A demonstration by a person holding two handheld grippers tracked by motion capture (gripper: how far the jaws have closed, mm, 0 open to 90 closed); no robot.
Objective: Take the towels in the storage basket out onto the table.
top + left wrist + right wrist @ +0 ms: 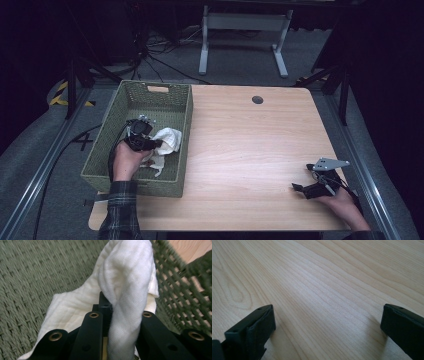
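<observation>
A white cloth (167, 140) lies bunched inside the green woven basket (132, 97) at the table's left. My left gripper (152, 145) reaches into the basket and is shut on a fold of that cloth. In the left gripper view the white cloth (125, 285) rises as a ridge pinched between the two black jaws, and the rest drapes down toward the basket floor (30, 277). My right gripper (300, 189) rests low over the bare wooden table (240, 145) near the front right corner. Its jaws stand wide apart with nothing between them, and its fingertips (257, 322) hover over the wood.
The basket's woven side wall (180, 290) stands close on the right of the held cloth. A round cable hole (257, 99) sits near the table's far edge. Metal table legs (202, 45) and cables lie on the floor beyond.
</observation>
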